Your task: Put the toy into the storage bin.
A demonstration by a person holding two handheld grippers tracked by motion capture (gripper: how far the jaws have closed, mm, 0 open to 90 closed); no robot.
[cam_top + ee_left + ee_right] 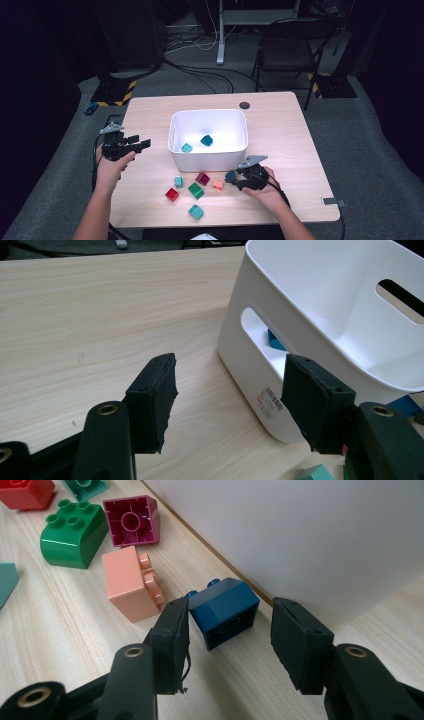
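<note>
The pale wooden tabletop [280,130] carries a white plastic bin [208,137] with loose bricks near it. The right gripper [227,640] reaches low, fingers wide around the dark blue plastic brick [226,611], which lies just beside the bin's near wall. It should centre, then close squarely. The left gripper [227,400] hovers left of the bin, fingers wide and empty.

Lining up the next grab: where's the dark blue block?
In the right gripper view, dark blue block lies between the right gripper jaws, beside the white bin.
</note>
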